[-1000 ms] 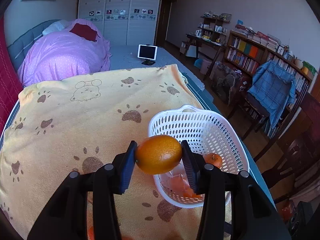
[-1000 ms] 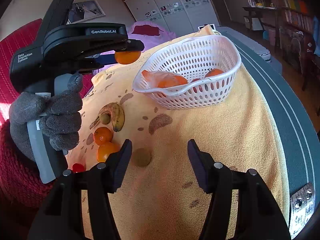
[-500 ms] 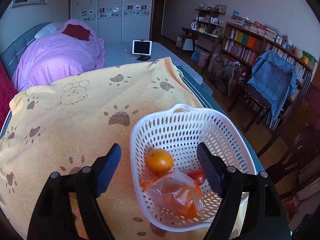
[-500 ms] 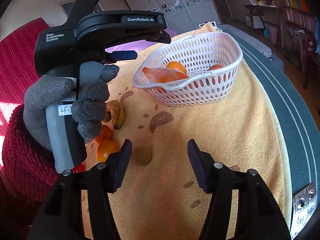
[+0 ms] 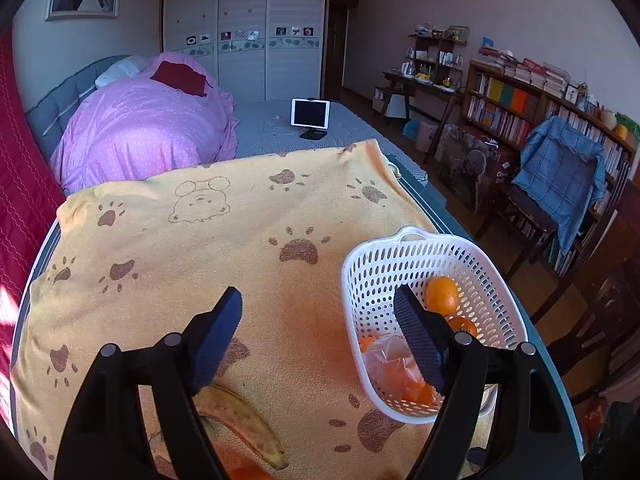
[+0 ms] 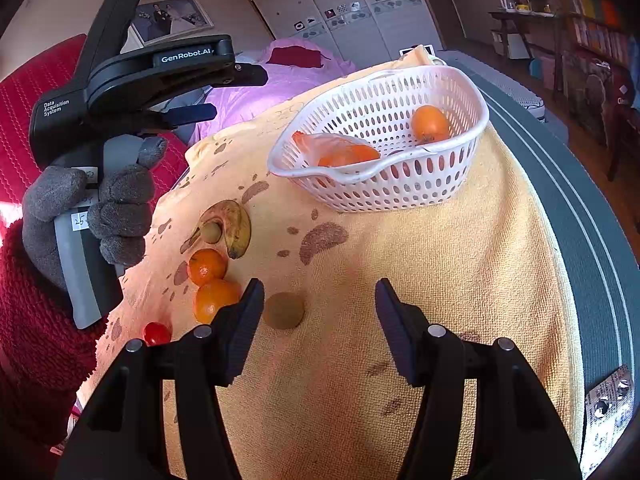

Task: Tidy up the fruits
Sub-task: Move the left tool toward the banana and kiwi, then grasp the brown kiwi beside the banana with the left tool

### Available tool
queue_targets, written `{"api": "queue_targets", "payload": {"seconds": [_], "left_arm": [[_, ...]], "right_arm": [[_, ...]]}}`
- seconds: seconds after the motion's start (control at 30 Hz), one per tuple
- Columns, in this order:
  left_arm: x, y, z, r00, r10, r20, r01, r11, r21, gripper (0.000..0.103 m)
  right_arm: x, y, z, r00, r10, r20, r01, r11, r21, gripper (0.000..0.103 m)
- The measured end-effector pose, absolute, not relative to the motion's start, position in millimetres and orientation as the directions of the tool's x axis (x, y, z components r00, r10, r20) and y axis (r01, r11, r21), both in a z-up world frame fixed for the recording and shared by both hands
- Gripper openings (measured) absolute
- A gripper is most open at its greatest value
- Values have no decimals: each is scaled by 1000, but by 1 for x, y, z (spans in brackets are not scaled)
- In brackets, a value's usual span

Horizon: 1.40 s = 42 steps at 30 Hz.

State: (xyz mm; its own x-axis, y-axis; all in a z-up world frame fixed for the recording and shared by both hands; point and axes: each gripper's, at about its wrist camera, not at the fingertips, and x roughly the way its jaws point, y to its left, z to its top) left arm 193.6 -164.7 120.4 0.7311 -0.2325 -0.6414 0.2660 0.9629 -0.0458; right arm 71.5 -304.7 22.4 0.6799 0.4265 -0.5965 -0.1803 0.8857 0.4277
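A yellow towel [image 6: 400,300] printed with brown paw marks covers the surface, and a white basket [image 6: 400,184] stands on it near the far right corner. Inside the basket lie an orange [image 6: 430,122] against the far wall, a clear bag [image 6: 340,148] holding more orange fruit at the near end, and another small orange-red fruit [image 5: 464,326] between them, partly hidden.

The left tongs [image 5: 318,312] hang above the towel just beside the basket's left rim. Their jaws stand wide apart with nothing between them; they have just been opening. One fingertip [image 5: 416,336] overlaps the basket in the left wrist view, but it grips nothing. A gloved hand [image 6: 92,208] with a red knitted sleeve [image 6: 36,340] holds the tongs' handle.

The right tongs [image 6: 320,316] hover low over the near part of the towel, about half open and empty. A brown kiwi [image 6: 284,310] lies on the towel just ahead of their left finger, not touched by the pads.

Toward the towel's left edge sits the remaining fruit: a spotted banana [image 6: 236,228] curled around a small green-brown round fruit [image 6: 211,231], then two oranges [image 6: 208,266] touching one another, and nearest the corner a red cherry tomato [image 6: 157,333]. All of these lie well apart from the basket.
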Motion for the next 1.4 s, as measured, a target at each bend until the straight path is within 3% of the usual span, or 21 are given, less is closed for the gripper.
{"api": "queue_targets", "payload": {"seconds": [0.23,0.37,0.93,1.4], "left_arm": [[184,-114,130,755,-165,-634,184,982,-36,79],[179,-89,127,749,-141,-647,135,989,-59,86],[167,-37,60,651,-47,-758,13,999,-52,86],[166,-40,27,595,-53,-802,6,998,-62,87]], "right_arm": [[71,-304,23,681,425,-596,-183,887,424,59],[72,-303,24,682,422,-597,-182,889,420,59],[71,-303,23,683,419,-598,-182,891,416,59],[71,-303,23,684,419,-598,-182,891,416,60]]}}
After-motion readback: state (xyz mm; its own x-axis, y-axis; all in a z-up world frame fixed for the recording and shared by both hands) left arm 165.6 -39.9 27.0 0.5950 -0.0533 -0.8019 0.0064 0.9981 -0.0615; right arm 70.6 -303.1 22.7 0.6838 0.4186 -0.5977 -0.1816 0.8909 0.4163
